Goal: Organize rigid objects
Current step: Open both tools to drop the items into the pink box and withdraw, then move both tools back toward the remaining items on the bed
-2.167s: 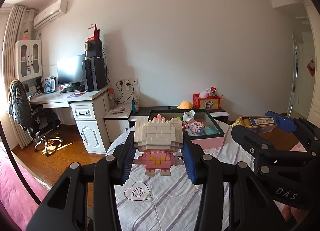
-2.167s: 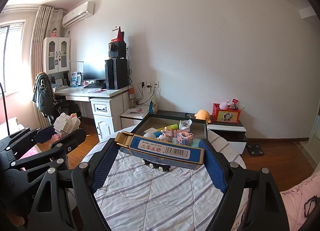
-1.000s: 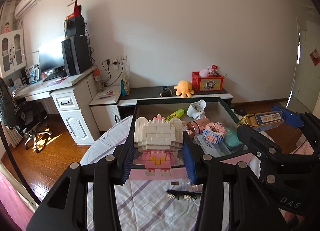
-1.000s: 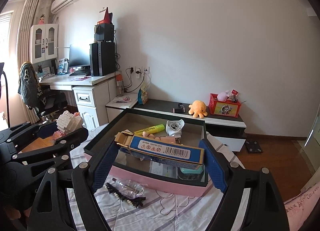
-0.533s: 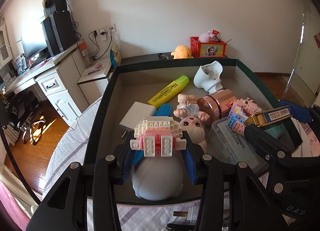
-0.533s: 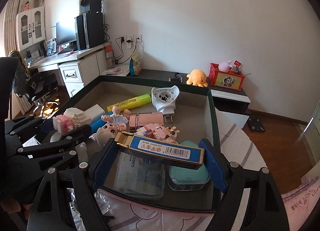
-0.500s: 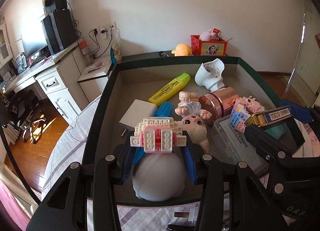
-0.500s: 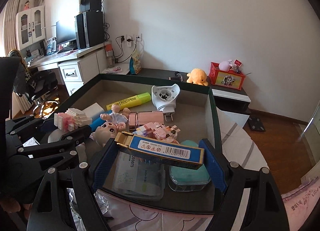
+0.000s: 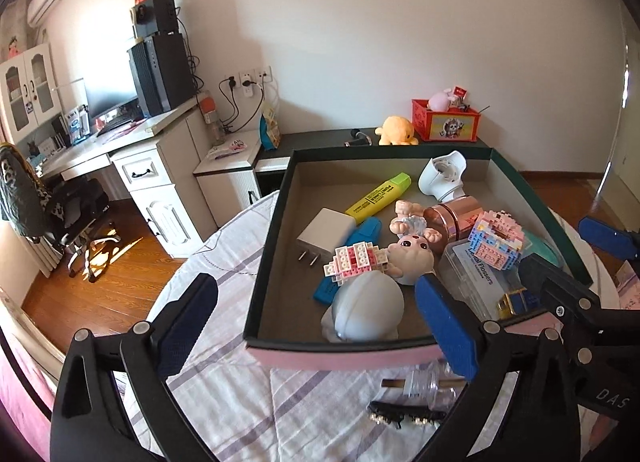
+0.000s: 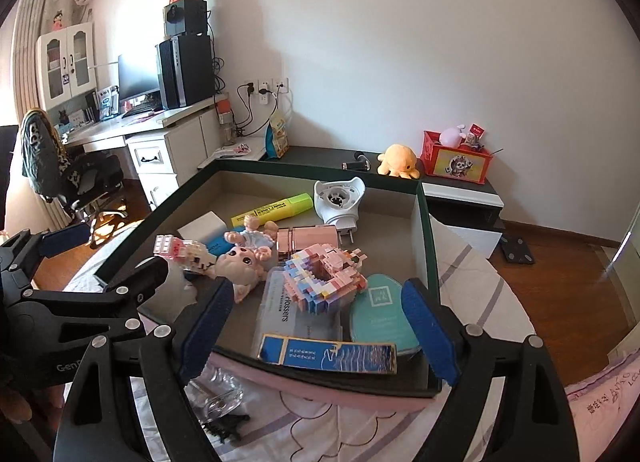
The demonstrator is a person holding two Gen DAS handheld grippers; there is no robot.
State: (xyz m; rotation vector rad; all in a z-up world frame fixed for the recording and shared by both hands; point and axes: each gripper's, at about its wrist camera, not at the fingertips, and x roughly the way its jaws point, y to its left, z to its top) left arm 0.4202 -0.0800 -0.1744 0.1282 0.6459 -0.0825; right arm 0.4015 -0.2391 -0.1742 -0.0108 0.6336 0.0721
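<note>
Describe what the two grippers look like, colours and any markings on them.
Both are black plastic frames studded with silver bolts, each finger faced with a blue textured pad. The left gripper and right gripper look alike. Pale lettering shows on their bodies: "DAS" on the right one, "Gen" on the left. No cables are visible.

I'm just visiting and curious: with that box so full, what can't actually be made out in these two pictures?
- Clear flosser case: label partly covered by the pink brick model, right wrist view.
- Blue and gold box: mostly behind the right gripper's finger in the left wrist view.
- Black hair clip: largely hidden by the right gripper's frame, right wrist view.
- Teal case: print too small to read.
</note>
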